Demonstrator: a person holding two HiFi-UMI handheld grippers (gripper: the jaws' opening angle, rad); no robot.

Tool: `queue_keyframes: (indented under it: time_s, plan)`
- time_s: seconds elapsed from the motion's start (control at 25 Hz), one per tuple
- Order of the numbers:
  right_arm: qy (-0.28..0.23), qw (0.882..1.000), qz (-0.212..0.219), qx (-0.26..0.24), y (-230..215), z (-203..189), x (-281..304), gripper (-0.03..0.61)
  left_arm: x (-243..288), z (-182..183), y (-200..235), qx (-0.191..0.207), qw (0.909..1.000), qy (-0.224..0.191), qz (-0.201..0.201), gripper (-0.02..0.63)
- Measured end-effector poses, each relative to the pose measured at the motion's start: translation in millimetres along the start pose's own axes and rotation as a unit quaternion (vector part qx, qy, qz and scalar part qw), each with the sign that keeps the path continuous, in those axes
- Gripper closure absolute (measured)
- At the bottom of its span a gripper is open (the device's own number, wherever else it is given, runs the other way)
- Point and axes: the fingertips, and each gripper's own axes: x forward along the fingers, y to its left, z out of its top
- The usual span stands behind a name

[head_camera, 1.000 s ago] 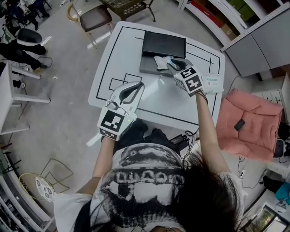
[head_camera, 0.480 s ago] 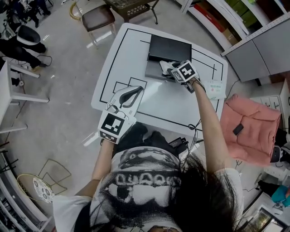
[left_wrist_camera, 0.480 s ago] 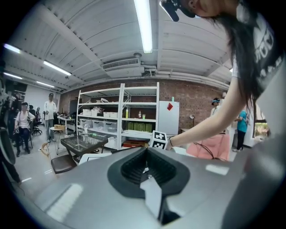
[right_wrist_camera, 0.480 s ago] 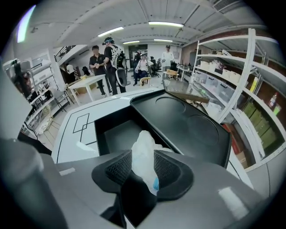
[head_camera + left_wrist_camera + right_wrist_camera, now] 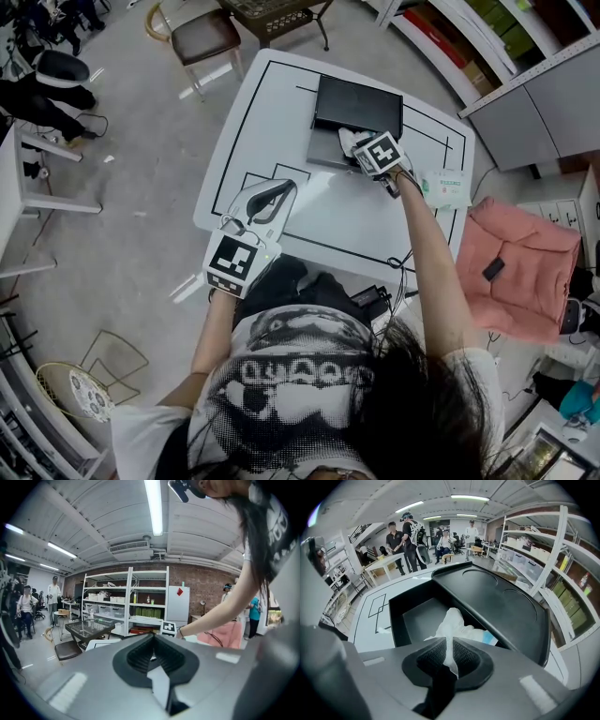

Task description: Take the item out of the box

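Note:
A black box [image 5: 326,152] lies open at the far side of the white table [image 5: 272,112], its lid [image 5: 359,103] flat behind it. Inside the box is a white crinkly plastic packet [image 5: 347,140] with a blue patch. My right gripper [image 5: 363,150] reaches over the box's right end. In the right gripper view its jaws are closing, and a fold of the packet [image 5: 457,627] is pinched between the pads [image 5: 447,660] above the box tray [image 5: 412,616]. My left gripper [image 5: 272,192] hovers over the table's near edge, shut and empty [image 5: 154,663].
A pack of wipes [image 5: 445,185] lies at the table's right edge. A pink cushion [image 5: 520,267] sits to the right and a brown chair [image 5: 202,36] beyond the table's far left corner. Shelving [image 5: 543,555] stands right of the box, and several people [image 5: 405,538] stand farther back.
My right gripper moved a little farther over the box and took hold of the white packet. The left gripper stayed where it was.

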Motion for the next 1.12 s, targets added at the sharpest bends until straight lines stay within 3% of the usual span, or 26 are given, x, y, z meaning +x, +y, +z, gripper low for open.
queue_keyframes:
  time_s: [0.2, 0.56, 0.84, 1.12]
  plan:
    - [-0.007, 1.0, -0.003, 0.002, -2, 1, -2, 0.56, 3, 0, 3, 0.0, 1.0, -0.001, -0.001, 0.614]
    - [-0.039, 0.999, 0.018, -0.01, 9, 8, -27, 0.566, 6, 3, 3, 0.002, 1.0, -0.002, -0.002, 0.614]
    - [-0.102, 0.995, 0.013, -0.018, 19, 16, -67, 0.569, 13, 5, -12, 0.006, 0.9999, 0.0, -0.009, 0.614]
    - [-0.2, 0.98, 0.003, -0.011, 38, 30, -130, 0.569, 17, 8, -33, 0.012, 0.9998, 0.002, -0.015, 0.614]
